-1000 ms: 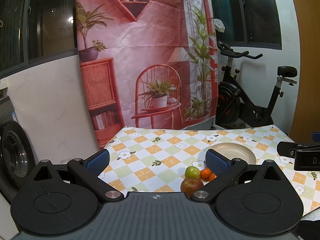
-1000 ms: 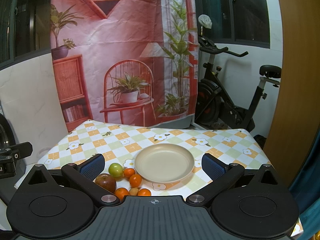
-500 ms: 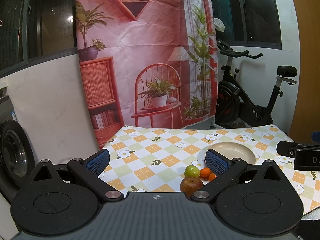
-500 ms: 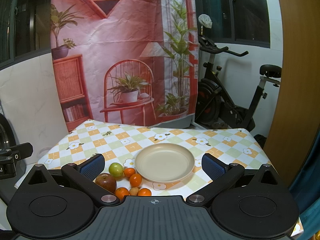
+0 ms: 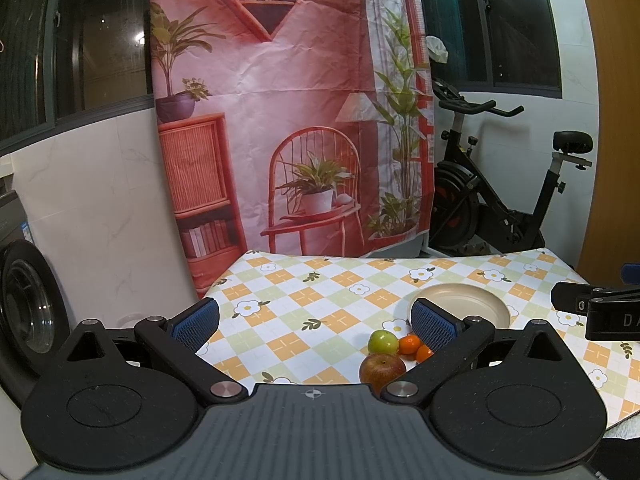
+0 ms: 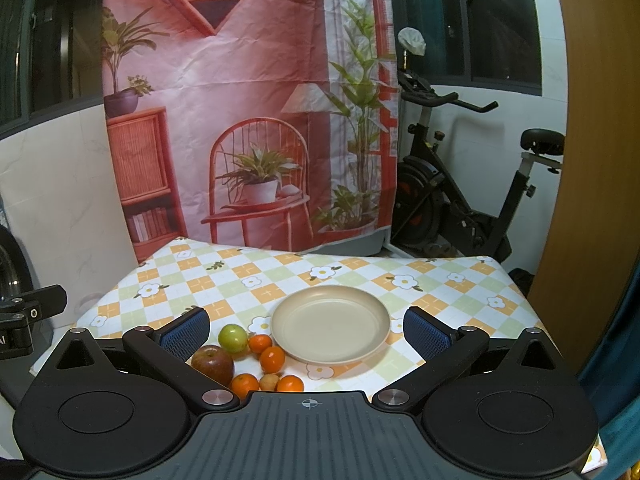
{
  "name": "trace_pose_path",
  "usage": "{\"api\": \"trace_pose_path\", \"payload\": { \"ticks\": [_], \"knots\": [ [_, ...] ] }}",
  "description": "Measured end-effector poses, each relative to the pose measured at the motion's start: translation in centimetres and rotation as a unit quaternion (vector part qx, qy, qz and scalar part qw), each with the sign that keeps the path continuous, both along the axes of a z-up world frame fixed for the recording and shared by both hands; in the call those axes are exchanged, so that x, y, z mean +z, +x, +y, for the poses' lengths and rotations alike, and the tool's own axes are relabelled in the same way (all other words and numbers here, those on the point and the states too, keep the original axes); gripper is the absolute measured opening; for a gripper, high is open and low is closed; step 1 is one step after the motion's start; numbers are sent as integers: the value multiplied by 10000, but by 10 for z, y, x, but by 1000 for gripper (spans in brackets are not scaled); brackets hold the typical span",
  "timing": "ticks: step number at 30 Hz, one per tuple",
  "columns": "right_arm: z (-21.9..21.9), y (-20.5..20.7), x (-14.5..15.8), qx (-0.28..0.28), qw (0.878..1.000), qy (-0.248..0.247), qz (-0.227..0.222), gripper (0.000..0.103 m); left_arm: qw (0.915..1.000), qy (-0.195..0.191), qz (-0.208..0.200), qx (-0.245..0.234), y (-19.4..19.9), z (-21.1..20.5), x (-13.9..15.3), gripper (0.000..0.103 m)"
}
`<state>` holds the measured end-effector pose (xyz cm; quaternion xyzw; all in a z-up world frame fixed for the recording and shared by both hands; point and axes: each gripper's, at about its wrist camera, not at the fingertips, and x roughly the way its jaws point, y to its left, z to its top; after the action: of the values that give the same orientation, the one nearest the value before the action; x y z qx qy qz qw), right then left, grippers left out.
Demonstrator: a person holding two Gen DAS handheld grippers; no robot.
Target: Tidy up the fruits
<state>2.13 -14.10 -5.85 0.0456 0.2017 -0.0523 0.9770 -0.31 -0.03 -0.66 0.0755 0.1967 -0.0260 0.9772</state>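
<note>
A beige plate [image 6: 330, 323] sits empty on the checked tablecloth [image 6: 256, 280]. Left of it lie a red apple [image 6: 213, 363], a green apple [image 6: 233, 337], several small oranges [image 6: 272, 359] and a small brownish fruit [image 6: 269, 381]. My right gripper [image 6: 306, 330] hovers open above the near table edge, the plate between its fingers in view. In the left wrist view the red apple [image 5: 382, 367], green apple [image 5: 383, 341] and oranges [image 5: 409, 345] sit by the right finger of my open left gripper [image 5: 316, 322]. The plate [image 5: 464, 308] is partly hidden behind that finger.
An exercise bike [image 6: 472, 200] stands behind the table at the right. A printed red backdrop [image 6: 248, 112] hangs behind. A washing machine [image 5: 24, 312] is at the left. A wooden panel [image 6: 592, 160] borders the right side. The other gripper's body [image 5: 600, 308] shows at the right edge.
</note>
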Motion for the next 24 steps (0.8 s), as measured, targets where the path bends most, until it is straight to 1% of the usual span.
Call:
{"api": "trace_pose_path", "payload": {
  "ticks": [7, 13, 17, 21, 23, 24],
  "knots": [
    [-1, 2, 0, 10, 10000, 4, 5, 103, 10000, -12, 33, 30, 0, 0, 0, 103],
    [-7, 7, -2, 151, 9998, 79, -47, 103, 9999, -78, 96, 22, 13, 8, 0, 103],
    [-12, 13, -4, 311, 9992, 79, -234, 103, 9999, -33, 115, -39, 23, 10, -4, 103],
    [-19, 20, -8, 403, 9983, 26, -432, 103, 9998, 51, 13, -186, 31, 9, -10, 102],
    [-24, 26, -14, 390, 9980, 87, -498, 103, 9997, -36, 35, -221, 38, 9, -15, 102],
    [-27, 29, -17, 374, 9979, 119, -525, 103, 9996, -103, 79, -233, 42, 10, -18, 99]
  ]
}}
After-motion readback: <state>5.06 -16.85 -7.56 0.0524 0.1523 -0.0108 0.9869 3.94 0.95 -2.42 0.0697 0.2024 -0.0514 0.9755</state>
